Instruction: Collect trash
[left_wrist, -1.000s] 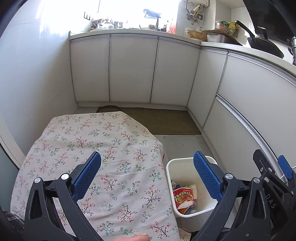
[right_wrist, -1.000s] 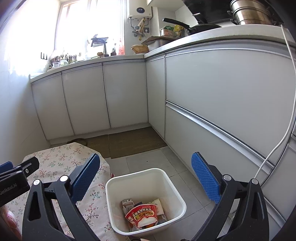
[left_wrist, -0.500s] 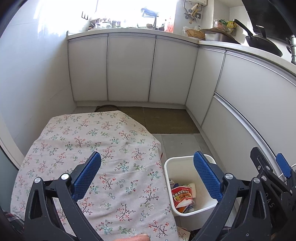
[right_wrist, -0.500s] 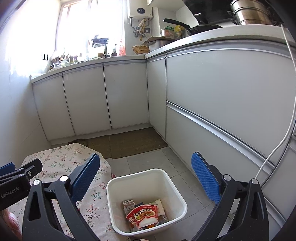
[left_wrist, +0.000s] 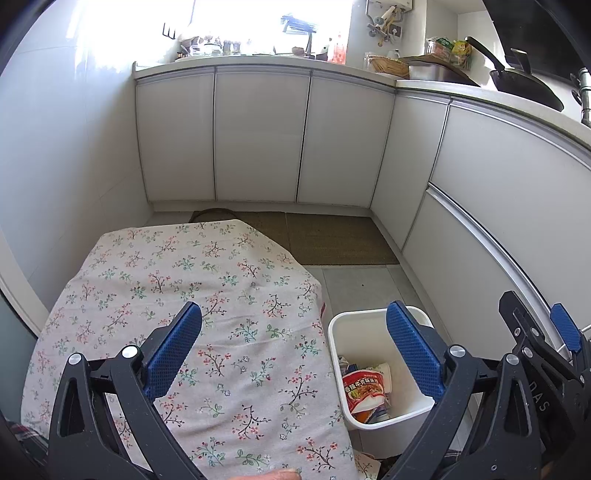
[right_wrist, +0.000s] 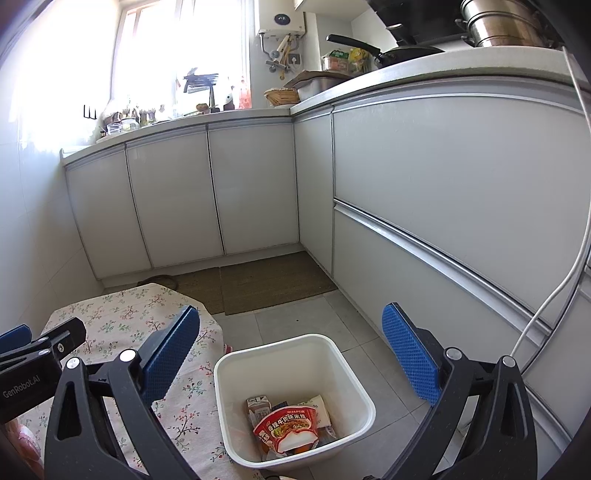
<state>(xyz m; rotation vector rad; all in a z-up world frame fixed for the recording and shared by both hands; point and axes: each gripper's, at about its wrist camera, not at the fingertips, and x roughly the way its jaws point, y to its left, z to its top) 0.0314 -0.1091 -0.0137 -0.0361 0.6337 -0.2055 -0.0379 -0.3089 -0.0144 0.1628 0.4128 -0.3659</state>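
Note:
A white bin (left_wrist: 341, 328) (right_wrist: 354, 363) stands on the tiled floor beside a table under a floral cloth (left_wrist: 192, 280) (right_wrist: 122, 317). Inside it lie a red noodle cup (left_wrist: 364, 389) (right_wrist: 290, 428), a small carton (right_wrist: 257, 404) and other wrappers. My left gripper (left_wrist: 293, 354) hovers open over the table's near right edge, nothing between its blue pads. My right gripper (right_wrist: 291, 354) hangs open above the bin, also empty. Each gripper's tip shows at the edge of the other's view.
White cabinets run along the back and right walls. A brown mat (left_wrist: 332, 240) (right_wrist: 266, 280) lies on the floor past the table. A white cable (right_wrist: 554, 291) hangs at the right. A pan (left_wrist: 524, 83) and pots sit on the counter.
Both views have shifted slightly: the bin and table sit a little lower and farther left in the left wrist view. Both grippers stay open and empty.

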